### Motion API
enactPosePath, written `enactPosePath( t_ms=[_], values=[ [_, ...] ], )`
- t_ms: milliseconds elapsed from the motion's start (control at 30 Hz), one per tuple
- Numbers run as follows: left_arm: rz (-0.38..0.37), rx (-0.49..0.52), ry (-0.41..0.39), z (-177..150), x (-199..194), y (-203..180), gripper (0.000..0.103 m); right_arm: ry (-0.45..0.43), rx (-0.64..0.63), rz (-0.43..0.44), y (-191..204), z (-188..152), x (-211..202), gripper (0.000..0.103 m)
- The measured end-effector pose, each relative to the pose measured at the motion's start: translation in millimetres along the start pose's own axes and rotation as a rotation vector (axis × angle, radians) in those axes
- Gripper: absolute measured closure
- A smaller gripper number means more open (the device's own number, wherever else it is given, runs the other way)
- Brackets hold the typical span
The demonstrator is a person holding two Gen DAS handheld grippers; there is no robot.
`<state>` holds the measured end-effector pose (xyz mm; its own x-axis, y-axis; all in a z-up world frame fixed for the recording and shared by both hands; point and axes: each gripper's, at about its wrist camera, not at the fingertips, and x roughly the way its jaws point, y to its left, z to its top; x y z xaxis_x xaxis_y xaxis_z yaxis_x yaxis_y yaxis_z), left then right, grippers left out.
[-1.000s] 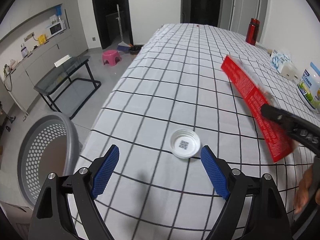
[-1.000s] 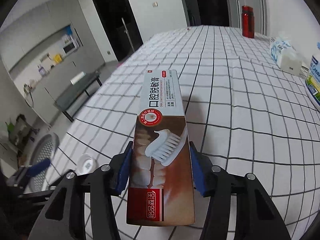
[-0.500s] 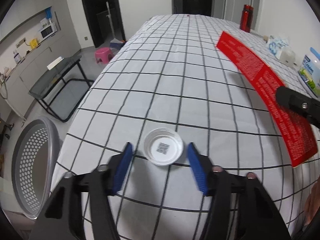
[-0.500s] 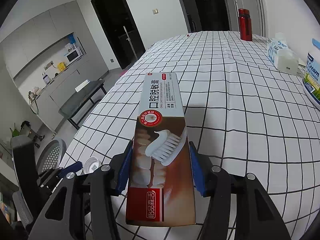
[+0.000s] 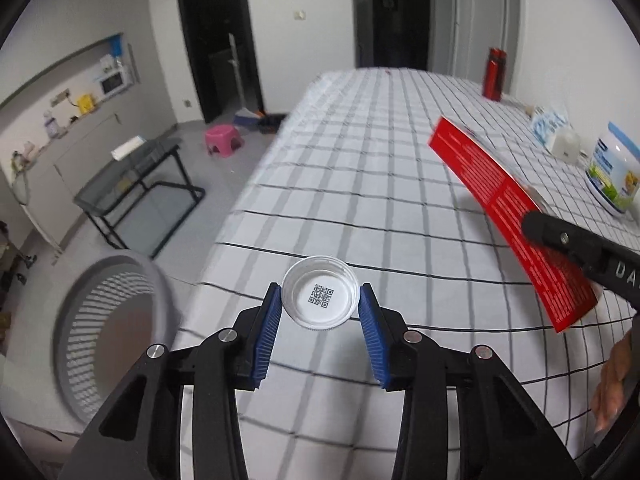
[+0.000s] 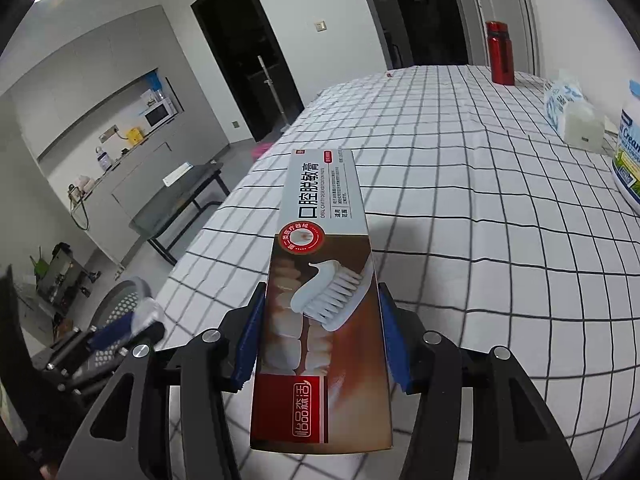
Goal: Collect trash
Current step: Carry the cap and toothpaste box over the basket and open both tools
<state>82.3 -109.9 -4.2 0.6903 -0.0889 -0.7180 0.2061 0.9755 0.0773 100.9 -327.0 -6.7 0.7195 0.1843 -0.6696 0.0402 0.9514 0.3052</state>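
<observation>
Since the earlier frame the left hand-held gripper [image 5: 320, 312] has closed its jaws around the cap [image 5: 319, 297], which lay on the cloth between wide-open pads, and now has it off the bench [image 5: 400, 184]. Both blue pads [image 5: 269, 336] press on the cap's rim, and its open side faces the camera, showing a printed code inside. Below and left of it stands the grey perforated basket [image 5: 116, 332] on the floor, beside the bench's edge.

The right hand-held gripper [image 6: 320, 340] is clenched on the toothpaste box [image 6: 324, 304] as before, gripping the box near its lower end, with the long end pointing away over the checked cloth. In the left view that box [image 5: 508, 220] shows its red side, slanting above the bench at the right (a bit of the person's hand [image 5: 612, 388] shows at the edge below it).

Farther along the right side of the bench stand a red bottle [image 6: 500, 53], a tissue pack [image 6: 572, 114] and a white jar [image 5: 614, 172], well apart from both grippers.
</observation>
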Motion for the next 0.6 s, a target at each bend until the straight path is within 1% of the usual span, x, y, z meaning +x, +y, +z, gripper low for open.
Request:
enactPosePath(
  t_ms=[100,167,333,433,600],
  values=[
    [0.049,-0.021,-0.036,-0.3,-17.8,22.0,0.064,-0.013,-0.019,0.02,21.5,-6.4,-9.9,0.052],
    [0.068,-0.037,-0.053,-0.1,-27.3,36.2,0.064,-0.016,-0.025,0.035,33.6,-9.8,-13.2,0.052],
    [0.133,-0.079,-0.105,-4.9,-55.2,78.8,0.064,-0.018,-0.068,0.09,81.1,-15.3,-17.7,0.052],
    [0.165,-0.108,-0.114,-12.4,-65.0,106.4,0.064,-0.024,-0.109,0.126,114.2,-17.8,-17.5,0.052],
    [0.213,-0.153,-0.096,-26.3,-66.9,153.9,0.064,-0.005,-0.18,0.181,170.8,-23.8,-6.1,0.052]
  ],
)
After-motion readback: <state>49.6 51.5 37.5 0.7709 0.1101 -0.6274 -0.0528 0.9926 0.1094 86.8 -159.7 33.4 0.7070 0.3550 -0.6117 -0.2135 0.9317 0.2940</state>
